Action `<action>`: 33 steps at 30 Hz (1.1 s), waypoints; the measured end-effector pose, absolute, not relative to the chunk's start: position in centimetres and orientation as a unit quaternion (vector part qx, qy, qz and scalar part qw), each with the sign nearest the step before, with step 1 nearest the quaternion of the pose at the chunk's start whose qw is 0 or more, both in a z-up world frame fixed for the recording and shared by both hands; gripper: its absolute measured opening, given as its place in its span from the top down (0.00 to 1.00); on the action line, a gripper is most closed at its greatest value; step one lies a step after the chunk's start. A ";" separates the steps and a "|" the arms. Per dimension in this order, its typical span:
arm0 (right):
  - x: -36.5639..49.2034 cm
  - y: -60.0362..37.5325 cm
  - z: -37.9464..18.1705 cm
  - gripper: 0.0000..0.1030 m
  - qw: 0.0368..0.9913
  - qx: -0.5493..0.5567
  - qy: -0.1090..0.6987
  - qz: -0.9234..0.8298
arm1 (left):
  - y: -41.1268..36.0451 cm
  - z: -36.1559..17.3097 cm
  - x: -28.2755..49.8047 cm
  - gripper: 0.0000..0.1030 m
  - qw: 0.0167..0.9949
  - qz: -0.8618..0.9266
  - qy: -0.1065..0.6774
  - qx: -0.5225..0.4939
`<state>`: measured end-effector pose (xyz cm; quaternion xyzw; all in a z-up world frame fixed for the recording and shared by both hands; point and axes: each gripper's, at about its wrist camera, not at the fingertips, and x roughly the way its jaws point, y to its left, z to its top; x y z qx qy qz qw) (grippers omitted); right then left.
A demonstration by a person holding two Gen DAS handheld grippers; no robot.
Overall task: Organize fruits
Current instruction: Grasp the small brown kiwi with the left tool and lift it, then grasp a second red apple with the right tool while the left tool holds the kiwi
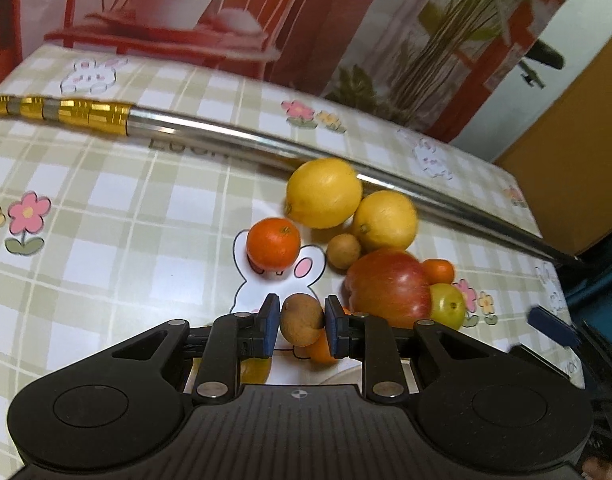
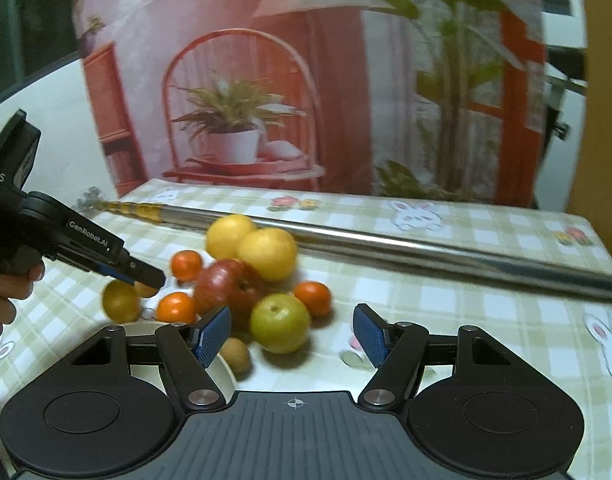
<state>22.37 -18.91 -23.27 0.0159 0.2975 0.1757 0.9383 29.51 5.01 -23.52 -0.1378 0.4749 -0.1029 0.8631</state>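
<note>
A checked tablecloth printed with rabbits and flowers covers the table before a backdrop picturing a red chair and potted plants. A long metal pole with a gold grip lies across the far side. In front of it the fruit sits in a loose cluster: two lemons touching, a red apple just below them, a green fruit, several small oranges and a little brown fruit. My left gripper is closed on a small brown fruit, pinched between its blue pads above the cloth. My right gripper hangs spread wide and empty, just short of the green fruit. A white plate rim shows beneath it.
</note>
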 end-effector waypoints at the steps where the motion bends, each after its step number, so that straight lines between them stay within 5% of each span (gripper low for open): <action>1: 22.7 -18.6 -23.2 0.38 0.937 0.010 0.297 0.183 | 5.1 -23.3 29.2 0.75 0.866 -0.106 0.469 -0.136; 33: 33.8 -13.3 -26.6 0.39 0.862 0.079 0.420 0.272 | 6.5 -21.7 22.8 0.75 0.901 -0.132 0.401 -0.102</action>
